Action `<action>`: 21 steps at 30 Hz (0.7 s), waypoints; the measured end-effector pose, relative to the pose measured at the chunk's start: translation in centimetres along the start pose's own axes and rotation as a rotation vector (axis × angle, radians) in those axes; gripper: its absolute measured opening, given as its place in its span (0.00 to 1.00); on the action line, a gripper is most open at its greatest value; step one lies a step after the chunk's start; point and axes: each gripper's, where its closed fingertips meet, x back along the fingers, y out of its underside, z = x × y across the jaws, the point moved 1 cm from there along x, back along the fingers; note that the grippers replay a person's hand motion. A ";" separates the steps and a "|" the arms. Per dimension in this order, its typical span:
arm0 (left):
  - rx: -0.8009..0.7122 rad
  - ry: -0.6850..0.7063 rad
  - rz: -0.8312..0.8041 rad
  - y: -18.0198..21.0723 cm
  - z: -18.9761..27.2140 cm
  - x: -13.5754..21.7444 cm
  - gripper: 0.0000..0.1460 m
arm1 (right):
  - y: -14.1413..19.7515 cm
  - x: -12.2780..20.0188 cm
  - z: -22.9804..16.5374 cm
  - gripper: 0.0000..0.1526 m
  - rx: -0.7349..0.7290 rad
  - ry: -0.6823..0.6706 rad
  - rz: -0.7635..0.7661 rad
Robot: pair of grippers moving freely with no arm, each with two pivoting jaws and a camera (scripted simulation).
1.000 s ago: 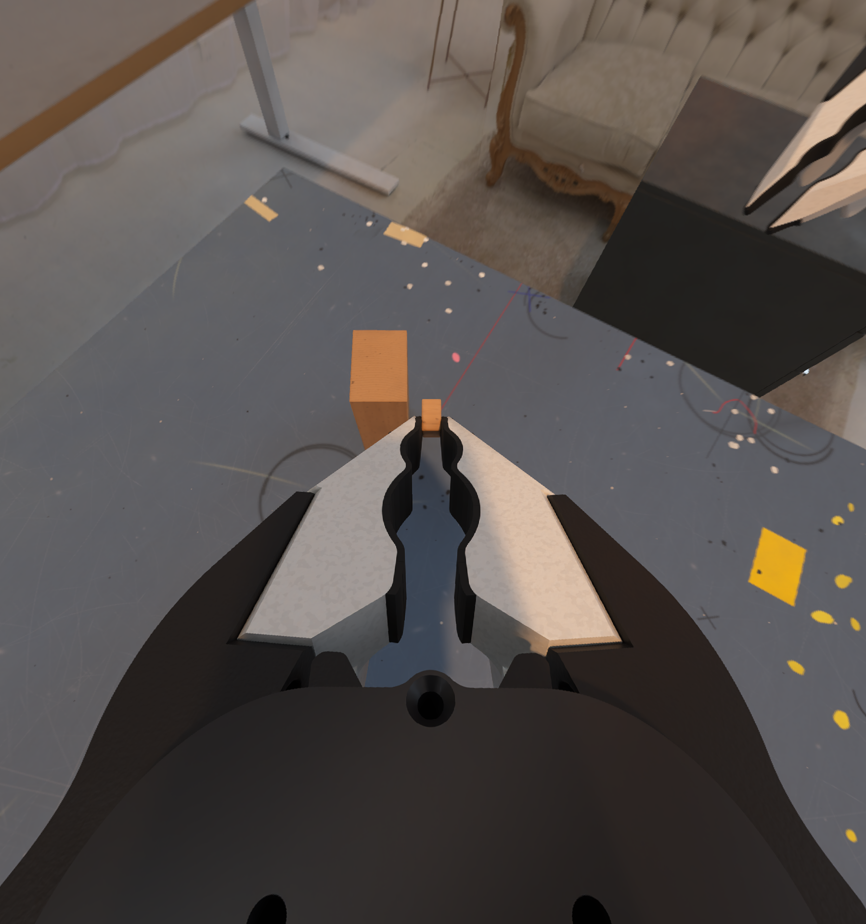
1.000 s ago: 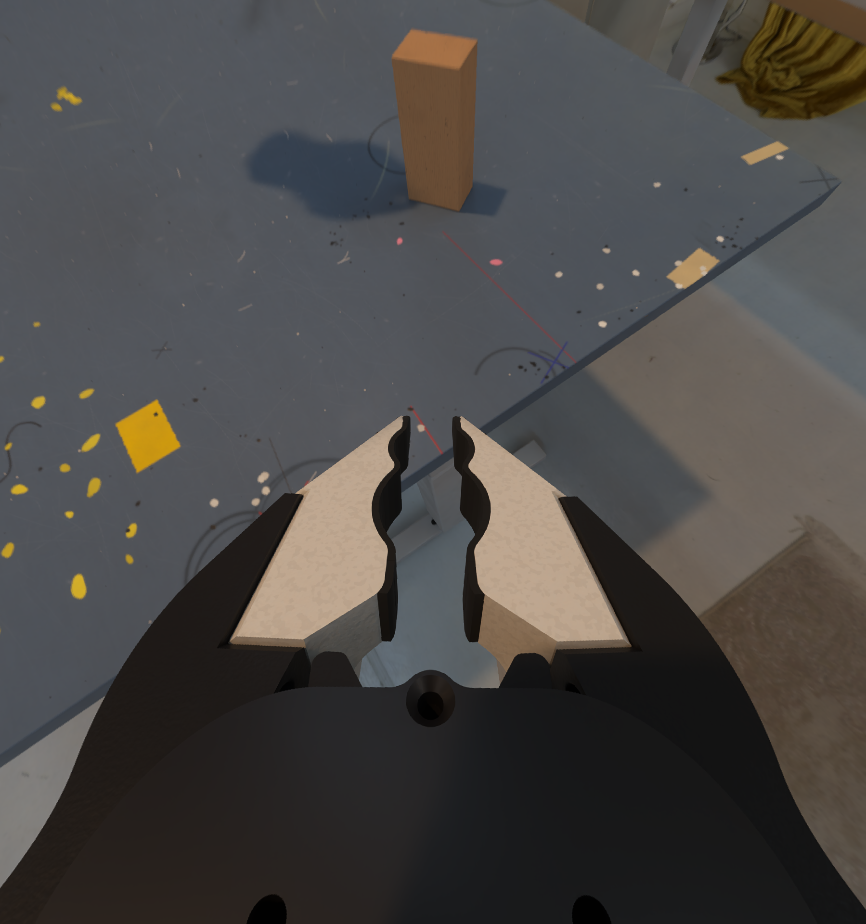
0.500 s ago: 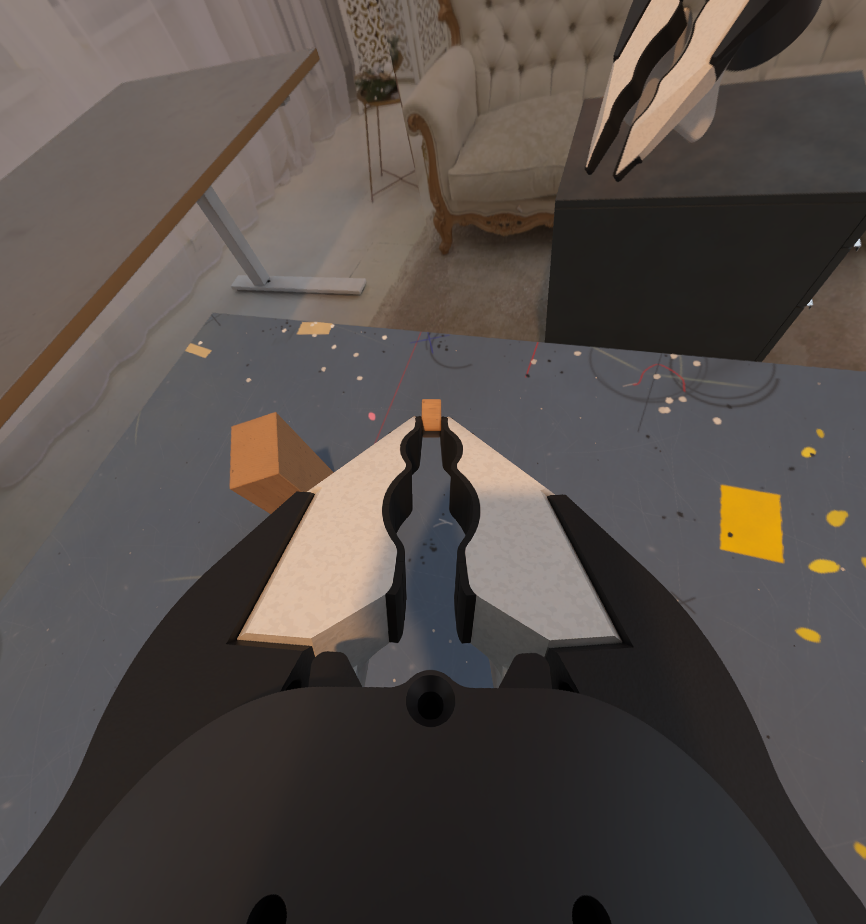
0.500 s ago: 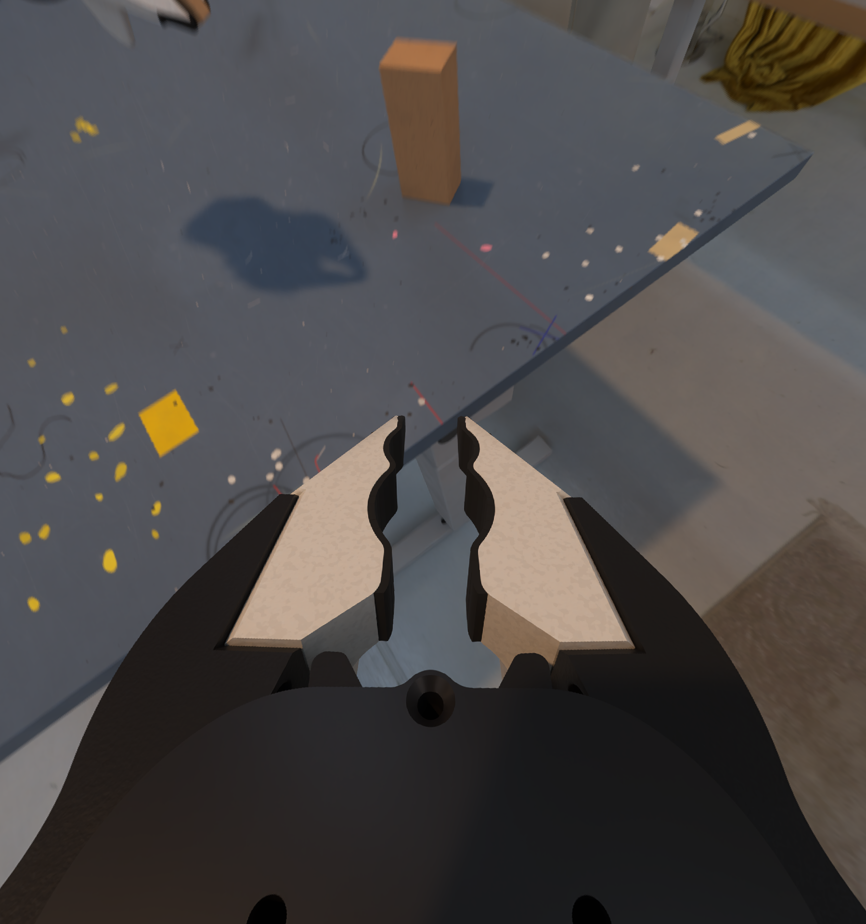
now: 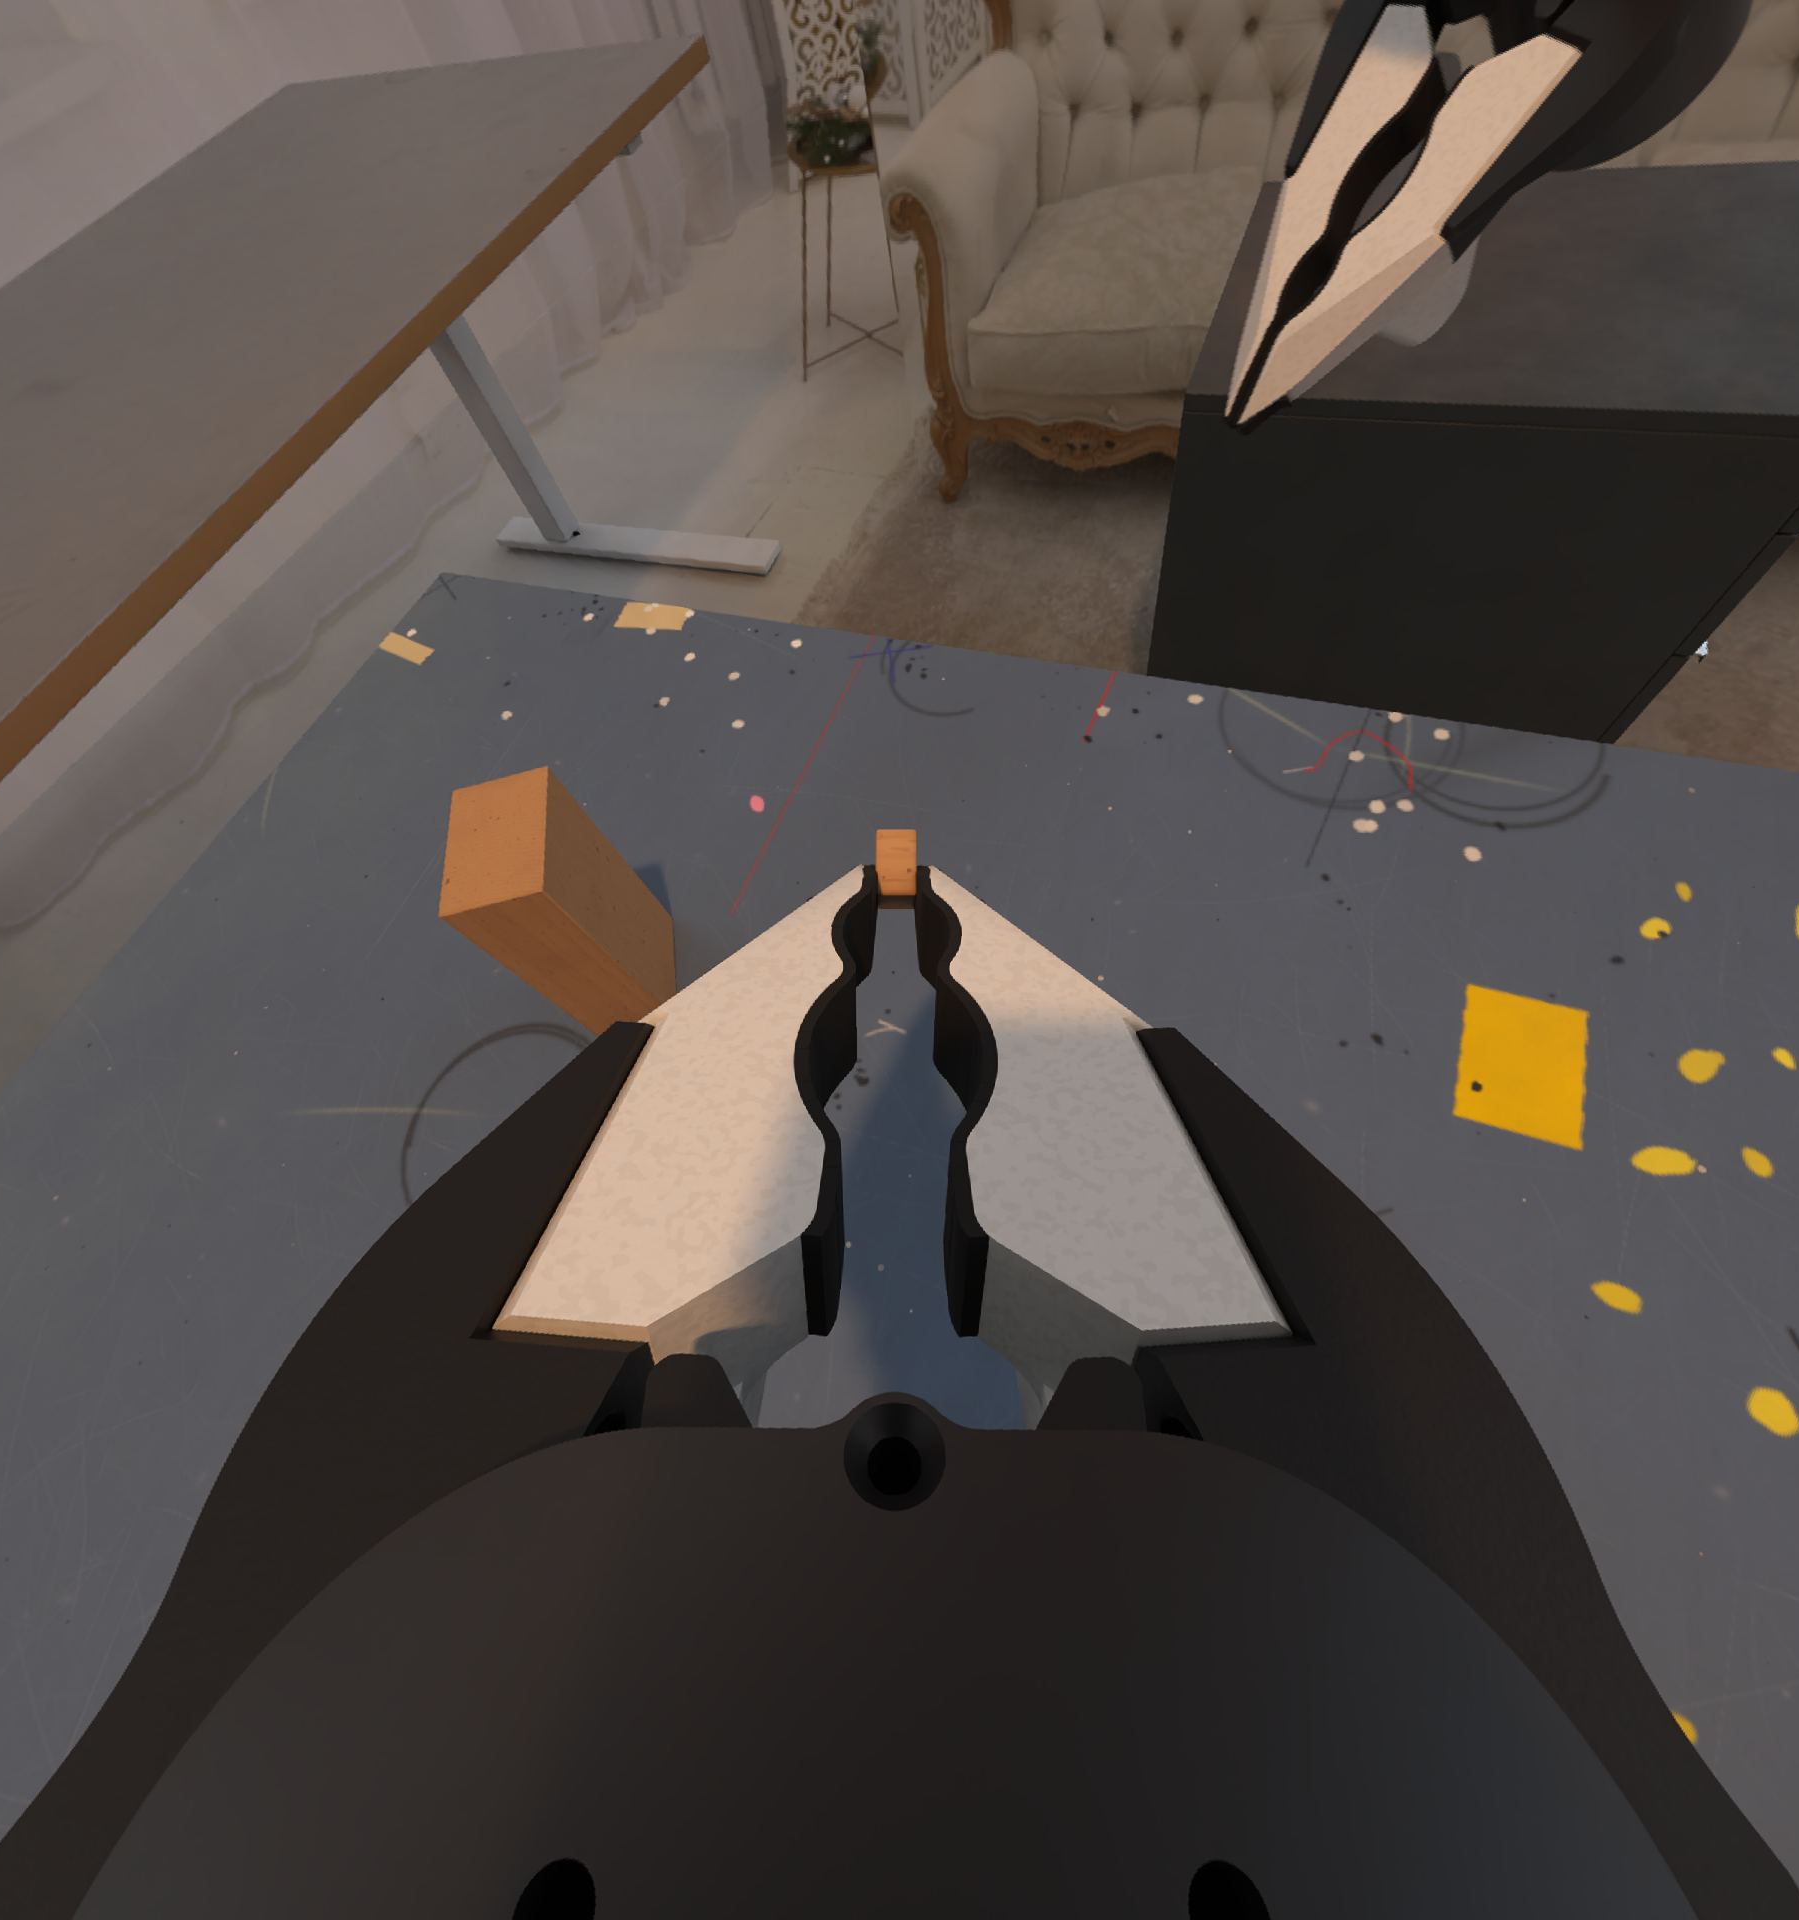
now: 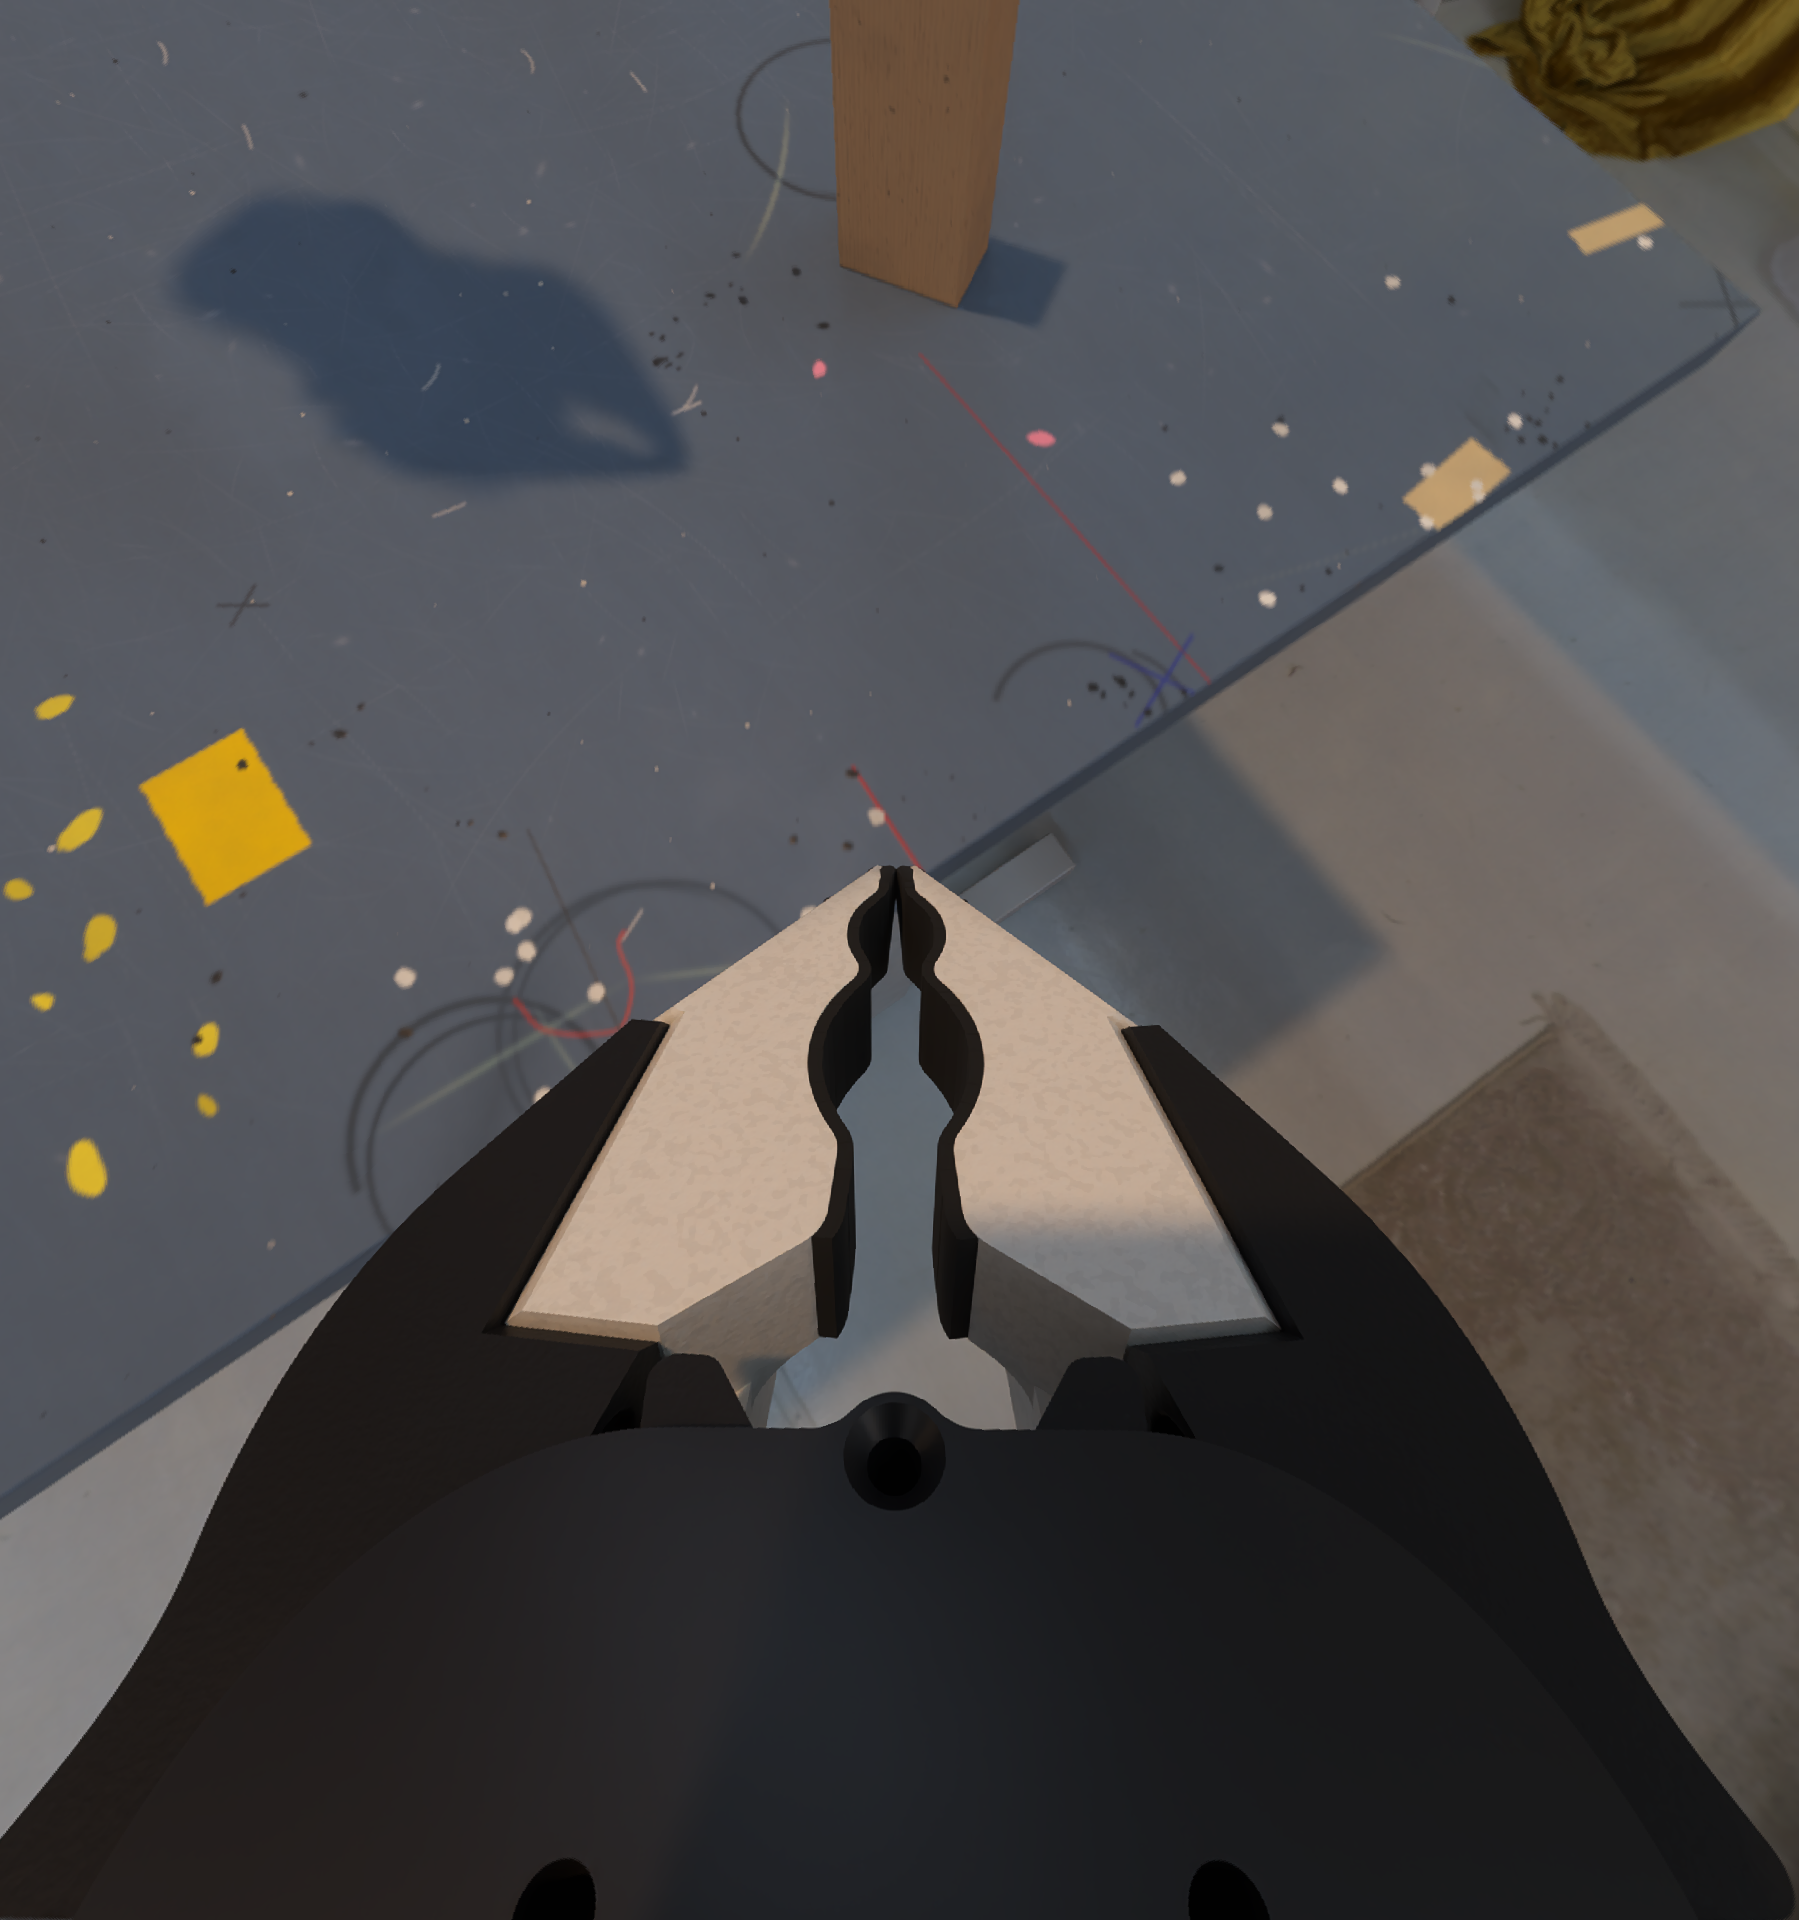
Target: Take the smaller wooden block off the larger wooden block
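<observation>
Since the earlier frame, the right tool (image 6: 895,871) has brought its fingers together at the tips, where a gap stood before; it grips nothing and hangs over the tabletop (image 6: 479,582) edge. Left tool (image 5: 895,878) remains clamped on the smaller wooden block (image 5: 895,860), one small orange piece pinched at the very fingertips and held clear above the tabletop (image 5: 1134,862). One larger wooden block (image 5: 552,894) stands upright on the surface toward the far left corner, just beside the left tool's left finger in that view, separate from the small block; its top is bare. From the right wrist view the same larger block (image 6: 921,156) stands upright, its top cut off by the frame. Count: two blocks, two tools, one yellow square mark (image 5: 1520,1065) painted on the tabletop.
</observation>
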 end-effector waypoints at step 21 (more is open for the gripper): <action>-0.196 -0.063 0.097 -0.6 0.8 1.6 0.04 | -5.8 -2.3 -0.7 0.06 -0.075 -0.008 0.126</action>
